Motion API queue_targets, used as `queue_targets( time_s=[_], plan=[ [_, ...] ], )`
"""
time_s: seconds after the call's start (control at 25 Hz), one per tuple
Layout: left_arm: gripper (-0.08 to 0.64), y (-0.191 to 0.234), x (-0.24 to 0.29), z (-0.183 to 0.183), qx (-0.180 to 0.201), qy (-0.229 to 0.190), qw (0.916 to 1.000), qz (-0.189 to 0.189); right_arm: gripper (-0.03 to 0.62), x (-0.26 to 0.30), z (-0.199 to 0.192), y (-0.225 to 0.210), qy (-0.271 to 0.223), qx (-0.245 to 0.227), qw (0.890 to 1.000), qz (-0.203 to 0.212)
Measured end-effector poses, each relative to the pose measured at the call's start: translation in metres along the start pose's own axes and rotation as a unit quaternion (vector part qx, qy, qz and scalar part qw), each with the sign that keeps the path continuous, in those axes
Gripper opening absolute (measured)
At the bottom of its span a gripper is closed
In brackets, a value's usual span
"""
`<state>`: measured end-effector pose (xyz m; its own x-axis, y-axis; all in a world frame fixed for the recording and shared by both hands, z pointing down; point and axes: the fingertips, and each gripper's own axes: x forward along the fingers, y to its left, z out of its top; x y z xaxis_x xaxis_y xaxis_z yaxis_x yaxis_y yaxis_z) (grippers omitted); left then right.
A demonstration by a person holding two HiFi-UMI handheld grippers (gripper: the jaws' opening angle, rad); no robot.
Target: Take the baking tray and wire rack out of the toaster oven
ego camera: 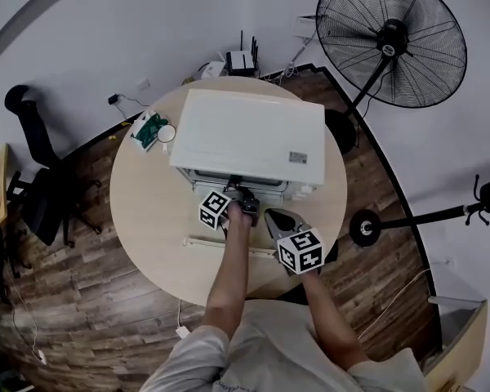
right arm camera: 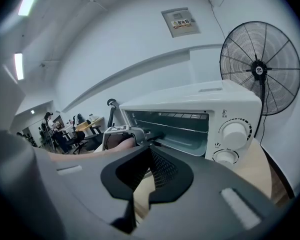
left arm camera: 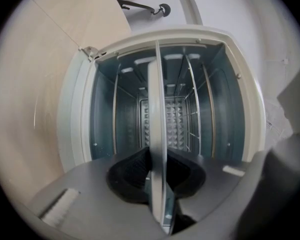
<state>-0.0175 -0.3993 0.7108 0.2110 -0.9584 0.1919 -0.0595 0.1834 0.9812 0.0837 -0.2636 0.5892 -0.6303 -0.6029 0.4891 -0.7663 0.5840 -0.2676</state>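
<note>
Pinches the tray [left arm camera: 156, 99] rim with the left claw [left arm camera: 157, 158], centre of frame, at the mouth of the open oven [left arm camera: 75, 129]. Holds the right claw [right arm camera: 149, 152] pressed together, empty, over the worktop [ego camera: 147, 211].

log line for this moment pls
left gripper shut on baking tray rim | tray and wire rack inside toaster oven | right gripper shut, empty
</note>
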Motion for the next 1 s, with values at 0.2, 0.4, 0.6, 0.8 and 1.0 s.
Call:
queue_targets(
  time_s=[0.2,0.4,0.6,0.8,1.0],
  plan=[
    [0.111,0.003,-0.011,-0.001,0.001,0.002,1.0000,-0.001,-0.005,-0.006,-0.007,0.003,0.000,0.002,1.000,-0.002],
    [0.111,0.006,-0.021,-0.004,0.000,0.004,1.0000,-0.001,-0.005,-0.013,-0.006,0.004,-0.008,0.000,1.000,-0.004],
    [0.110,0.008,-0.031,-0.004,0.001,0.004,1.0000,-0.002,-0.005,-0.016,-0.004,0.010,-0.013,-0.007,1.000,-0.002],
    [0.110,0.011,-0.042,-0.007,-0.002,0.005,1.0000,0.002,-0.005,-0.020,-0.004,0.020,-0.016,-0.012,1.000,0.002],
    [0.109,0.014,-0.058,-0.009,0.000,0.005,1.0000,0.001,-0.005,-0.019,-0.004,0.027,-0.025,-0.006,1.000,0.006]
  ],
)
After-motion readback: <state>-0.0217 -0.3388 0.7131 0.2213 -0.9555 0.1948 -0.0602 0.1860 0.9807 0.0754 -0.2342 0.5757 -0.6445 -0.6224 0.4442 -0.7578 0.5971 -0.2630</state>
